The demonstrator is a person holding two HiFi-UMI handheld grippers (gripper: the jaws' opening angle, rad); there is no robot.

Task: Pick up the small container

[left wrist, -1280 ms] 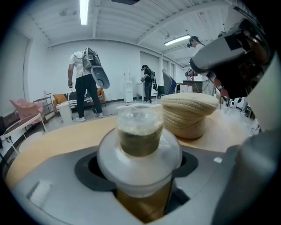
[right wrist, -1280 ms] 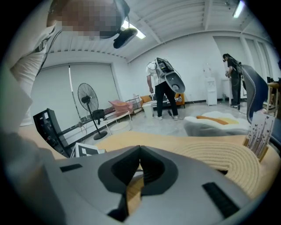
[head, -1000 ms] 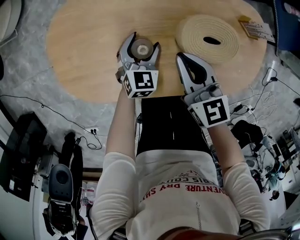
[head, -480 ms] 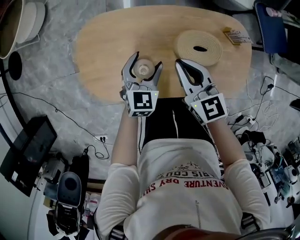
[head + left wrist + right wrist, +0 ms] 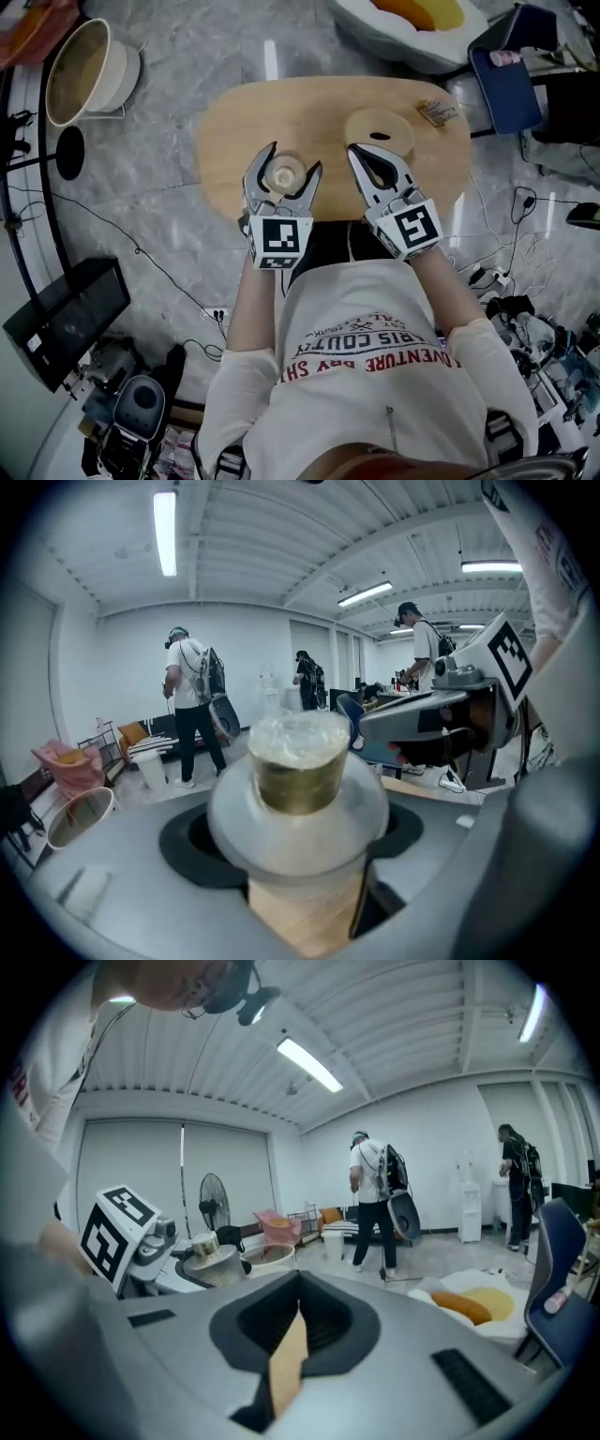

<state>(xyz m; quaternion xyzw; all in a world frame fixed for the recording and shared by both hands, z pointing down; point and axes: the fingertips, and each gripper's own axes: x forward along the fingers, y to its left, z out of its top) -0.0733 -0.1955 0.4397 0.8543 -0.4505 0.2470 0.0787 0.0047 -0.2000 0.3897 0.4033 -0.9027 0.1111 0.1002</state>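
Gripping the small container [image 5: 283,175] with the left gripper [image 5: 294,157], jaws spread fairly wide and pressed on either side of its body. Hanging in the air well above the counter [image 5: 234,131], not resting on anything. Held upright, top facing up, probably so whatever's under that crinkly clear cover doesn't tip out. Looks pinched just below the wide rim going by the left gripper view, so guessing the rim doubles as a stop if the grip slips. Right gripper [image 5: 358,153] just beside it, jaws closed on nothing, only a sliver of counter showing between them. Likely parked there simply to stay out of the way. Round woven mat [image 5: 380,131] down on the counter, not involved. Pickup pretty much done, by the look of it.
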